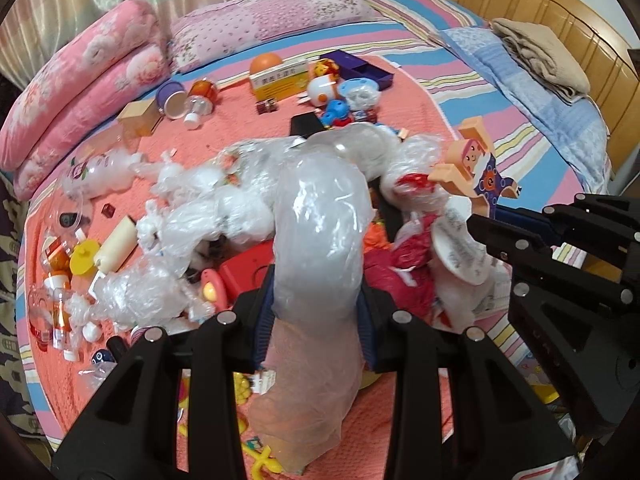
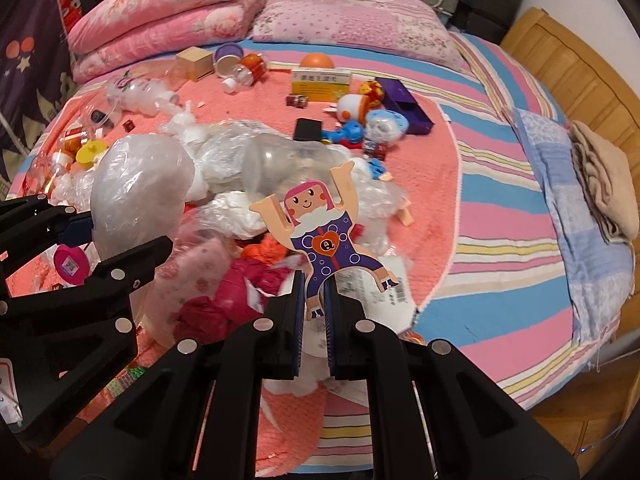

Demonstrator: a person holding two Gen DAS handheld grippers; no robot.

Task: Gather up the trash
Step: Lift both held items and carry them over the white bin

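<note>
Between the left gripper's (image 1: 316, 308) fingers, a puffy clear plastic bag (image 1: 320, 232) is pinched, rising ahead over crinkled wrappers (image 1: 208, 216) and red bags (image 1: 384, 272) heaped on the nubby coral blanket (image 1: 248, 120). Beside it, the right gripper (image 2: 315, 312) clamps a flat cartoon figure (image 2: 320, 232), probably wood.

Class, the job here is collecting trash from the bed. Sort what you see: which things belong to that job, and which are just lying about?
Belongs to the job:
- clear plastic bag held in the left gripper
- crumpled plastic wrap
- red crumpled bag

Just lying about:
- cartoon figure toy held in the right gripper
- yellow box
- pink quilt
- purple box
</note>
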